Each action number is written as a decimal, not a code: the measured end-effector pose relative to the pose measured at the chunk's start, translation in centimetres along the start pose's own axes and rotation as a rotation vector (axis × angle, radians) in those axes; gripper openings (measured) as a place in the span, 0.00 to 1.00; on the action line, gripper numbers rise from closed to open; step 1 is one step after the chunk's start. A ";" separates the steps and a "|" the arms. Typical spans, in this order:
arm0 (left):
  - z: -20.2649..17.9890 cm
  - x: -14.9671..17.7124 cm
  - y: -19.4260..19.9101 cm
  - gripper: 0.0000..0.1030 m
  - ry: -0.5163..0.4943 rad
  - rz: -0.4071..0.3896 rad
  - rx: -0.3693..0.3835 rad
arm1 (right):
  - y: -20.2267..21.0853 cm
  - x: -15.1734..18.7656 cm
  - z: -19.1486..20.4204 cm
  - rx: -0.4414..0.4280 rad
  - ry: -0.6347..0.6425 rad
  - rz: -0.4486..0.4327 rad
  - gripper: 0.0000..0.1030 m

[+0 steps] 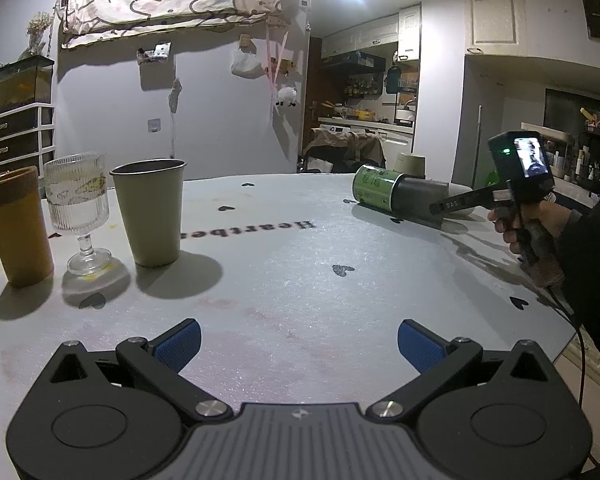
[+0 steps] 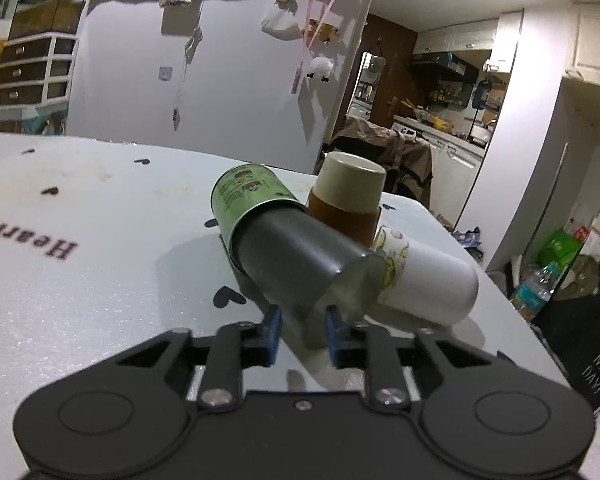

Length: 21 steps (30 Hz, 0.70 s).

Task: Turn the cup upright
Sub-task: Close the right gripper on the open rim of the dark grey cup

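Observation:
A dark grey metal cup [image 2: 300,256] lies on its side on the white table [image 2: 80,280], its mouth end inside a green can [image 2: 248,196], its base toward me. My right gripper [image 2: 302,332] has its blue fingers [image 2: 270,330] partly closed just below the cup's base, not clearly gripping it. In the left wrist view the same cup [image 1: 420,196] and can [image 1: 374,187] lie at the far right with the right gripper's fingers [image 1: 456,203] at them. My left gripper [image 1: 298,344] is open and empty over the table's near side.
A white cup [image 2: 428,284] lies on its side beside the grey cup; a beige cup [image 2: 350,184] stands upside down on a brown one. On the left stand a beige cup [image 1: 150,212], a ribbed glass [image 1: 80,208] and a brown tumbler [image 1: 18,228].

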<state>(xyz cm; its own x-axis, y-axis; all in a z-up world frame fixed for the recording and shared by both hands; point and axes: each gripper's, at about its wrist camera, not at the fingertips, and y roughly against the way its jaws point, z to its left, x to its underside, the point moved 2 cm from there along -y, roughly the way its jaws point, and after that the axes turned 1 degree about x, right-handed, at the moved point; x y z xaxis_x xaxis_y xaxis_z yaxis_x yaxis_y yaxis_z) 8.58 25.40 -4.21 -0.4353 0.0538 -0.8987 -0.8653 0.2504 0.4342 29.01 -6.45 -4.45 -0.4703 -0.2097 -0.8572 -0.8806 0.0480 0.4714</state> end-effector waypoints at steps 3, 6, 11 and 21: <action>-0.1 -0.2 0.2 1.00 -0.006 -0.011 -0.007 | 1.0 -0.2 -1.2 -0.032 -0.025 -0.038 0.68; -0.2 -0.1 0.2 1.00 -0.007 -0.018 0.006 | 1.9 -0.8 -2.1 -0.039 -0.008 -0.081 0.76; 0.1 -0.1 -0.3 1.00 0.007 -0.011 0.016 | 1.6 -2.4 -2.5 -0.028 0.101 -0.111 0.86; 1.5 -0.1 -1.2 1.00 0.037 -0.021 0.044 | -3.9 -3.0 -0.1 -0.095 0.317 0.023 0.86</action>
<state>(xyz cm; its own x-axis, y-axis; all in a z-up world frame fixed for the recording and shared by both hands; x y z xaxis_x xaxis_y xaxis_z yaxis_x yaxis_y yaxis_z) 10.03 26.55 -4.69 -0.4268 0.0125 -0.9043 -0.8630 0.2933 0.4114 33.82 -6.11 -3.71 -0.4357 -0.5040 -0.7457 -0.8535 -0.0318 0.5202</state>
